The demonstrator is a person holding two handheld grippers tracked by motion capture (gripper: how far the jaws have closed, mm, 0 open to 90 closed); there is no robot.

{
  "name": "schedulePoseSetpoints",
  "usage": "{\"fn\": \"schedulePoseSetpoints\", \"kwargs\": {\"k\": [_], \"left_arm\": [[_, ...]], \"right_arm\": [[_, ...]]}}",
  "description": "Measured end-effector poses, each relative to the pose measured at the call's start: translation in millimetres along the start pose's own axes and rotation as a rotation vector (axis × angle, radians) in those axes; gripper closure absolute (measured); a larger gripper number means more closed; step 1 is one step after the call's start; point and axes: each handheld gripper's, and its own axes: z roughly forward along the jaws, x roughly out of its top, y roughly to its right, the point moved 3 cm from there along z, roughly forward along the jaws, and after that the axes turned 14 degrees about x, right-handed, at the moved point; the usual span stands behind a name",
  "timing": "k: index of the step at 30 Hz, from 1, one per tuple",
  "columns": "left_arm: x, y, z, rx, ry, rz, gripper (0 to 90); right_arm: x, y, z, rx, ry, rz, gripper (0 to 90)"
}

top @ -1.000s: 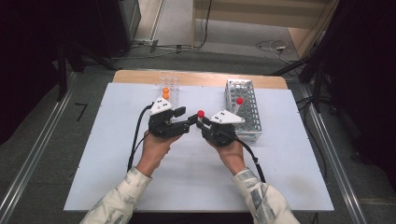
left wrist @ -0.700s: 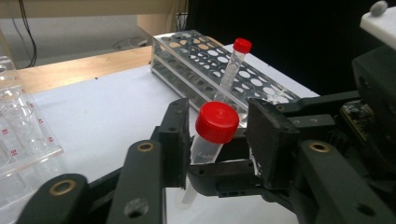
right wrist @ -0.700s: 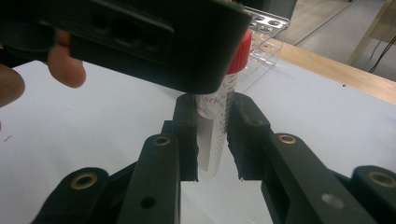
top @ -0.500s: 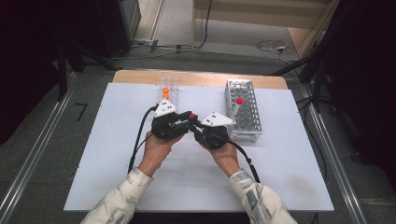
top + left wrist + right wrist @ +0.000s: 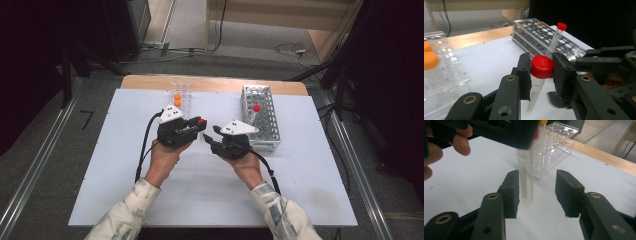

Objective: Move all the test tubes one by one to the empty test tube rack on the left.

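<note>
I see the red-capped tube (image 5: 539, 75) hanging upright over the white table (image 5: 125, 170), a slim clear plastic tube with a rounded tip and a bright red screw cap (there is faint printing on its wall just under the cap). It sits between the pads of the left hand-held gripper (image 5: 540, 72), caught just at and below the cap, its lower end clear of the surface as far as I can tell. From my high view its red cap (image 5: 201, 120) shows near the middle of the table, between the clear rack and the metal rack. In the right gripper view its pale body (image 5: 527, 187) hangs blurred.
</note>
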Motion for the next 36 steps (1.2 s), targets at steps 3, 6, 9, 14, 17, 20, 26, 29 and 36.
{"fn": "schedulePoseSetpoints", "kwargs": {"k": [3, 6, 9, 14, 17, 20, 26, 29, 36], "left_arm": [[3.3, -11.1, -4.1, 0.022, 0.010, -0.024, 69.4], [6.0, -22.7, -8.3, 0.051, 0.020, -0.042, 69.5], [8.3, -35.0, -13.4, 0.084, 0.027, -0.058, 69.5], [16.0, -55.5, -22.9, 0.138, 0.045, -0.082, 69.5], [22.7, -65.5, -27.0, 0.168, 0.055, -0.086, 69.5], [29.7, -74.4, -27.4, 0.194, 0.064, -0.091, 69.5], [39.7, -84.3, -16.2, 0.222, 0.066, -0.108, 69.5], [43.4, -86.9, -8.8, 0.251, 0.064, -0.094, 69.5], [55.8, -93.0, -1.6, 0.279, 0.076, -0.101, 69.5]], "right_arm": [[-0.6, 6.0, -12.3, -0.012, 0.011, 0.009, 48.7], [-3.0, 12.9, -25.2, -0.028, 0.016, 0.025, 48.0], [-7.4, 19.6, -37.1, -0.045, 0.021, 0.029, 47.7], [-18.1, 29.9, -50.9, -0.077, 0.021, 0.054, 46.5], [-21.1, 33.4, -55.3, -0.089, 0.016, 0.061, 46.0], [-22.5, 35.7, -59.1, -0.099, 0.019, 0.064, 45.5], [-23.9, 40.3, -62.8, -0.111, 0.024, 0.077, 43.4], [-24.4, 41.5, -63.7, -0.116, 0.024, 0.081, 42.2], [-25.6, 44.9, -64.7, -0.119, 0.025, 0.091, 38.8]]}}
